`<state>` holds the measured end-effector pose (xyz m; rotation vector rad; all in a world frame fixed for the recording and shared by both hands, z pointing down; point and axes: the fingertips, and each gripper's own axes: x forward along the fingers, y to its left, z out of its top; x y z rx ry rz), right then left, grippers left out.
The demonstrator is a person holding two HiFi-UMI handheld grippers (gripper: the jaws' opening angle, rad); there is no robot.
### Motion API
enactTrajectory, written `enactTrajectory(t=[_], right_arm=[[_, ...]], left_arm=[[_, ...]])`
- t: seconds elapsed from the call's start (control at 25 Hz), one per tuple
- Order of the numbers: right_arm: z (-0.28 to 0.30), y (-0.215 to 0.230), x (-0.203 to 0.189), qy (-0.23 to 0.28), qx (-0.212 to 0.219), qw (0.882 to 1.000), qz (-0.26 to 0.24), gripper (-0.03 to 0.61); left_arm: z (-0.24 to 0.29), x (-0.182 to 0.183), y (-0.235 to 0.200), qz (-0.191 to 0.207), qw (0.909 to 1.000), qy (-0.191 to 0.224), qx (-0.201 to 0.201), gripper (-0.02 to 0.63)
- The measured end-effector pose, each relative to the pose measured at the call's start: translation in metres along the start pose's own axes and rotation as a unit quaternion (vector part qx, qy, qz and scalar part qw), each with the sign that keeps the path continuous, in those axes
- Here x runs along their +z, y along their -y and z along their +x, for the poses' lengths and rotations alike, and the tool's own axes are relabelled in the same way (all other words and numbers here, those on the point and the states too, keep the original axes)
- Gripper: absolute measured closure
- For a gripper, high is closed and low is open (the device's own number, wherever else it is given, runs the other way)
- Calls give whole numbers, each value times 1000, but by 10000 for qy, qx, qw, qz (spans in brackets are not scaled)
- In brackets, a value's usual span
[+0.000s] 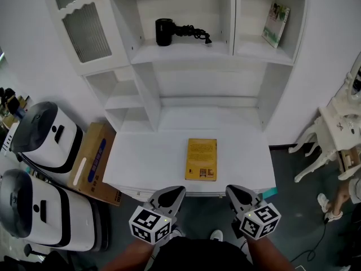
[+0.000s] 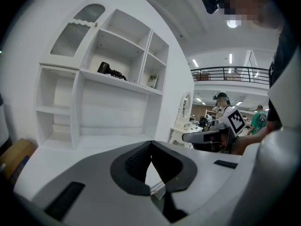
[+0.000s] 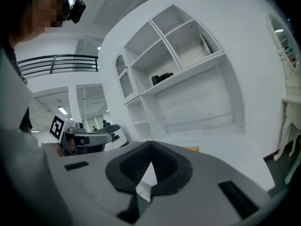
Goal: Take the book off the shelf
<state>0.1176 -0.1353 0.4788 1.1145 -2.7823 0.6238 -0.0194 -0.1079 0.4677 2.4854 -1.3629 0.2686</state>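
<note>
Nothing legible for me here. Yellow book point(image 1: 201, 159) on the desk point(image 1: 146, 162) has dark print, too small to read; same w/ the blue strip on the cardboard box point(image 1: 95, 165) and the cover of the green book point(image 1: 276, 24) on the shelf point(image 1: 254, 52). Cubes on my left tool point(image 1: 176, 192) and right tool point(image 1: 234, 192) show only b/w square markers, no letters/nos.

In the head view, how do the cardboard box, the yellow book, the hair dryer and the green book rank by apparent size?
1. cardboard box
2. yellow book
3. hair dryer and green book: they look about alike, and both are farther from the camera.
</note>
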Motion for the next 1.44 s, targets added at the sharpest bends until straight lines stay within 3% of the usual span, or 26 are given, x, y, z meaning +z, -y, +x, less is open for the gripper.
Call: enactTrajectory(t=[0.52, 1.44], right_arm=[[17, -6, -8, -60, -354, 9994, 19, 550], [26, -8, -10, -158, -307, 9994, -42, 551]], left_arm=[[2, -3, -20, 17, 9995, -86, -298, 606], [1, -4, -21, 92, 9993, -150, -330, 606]])
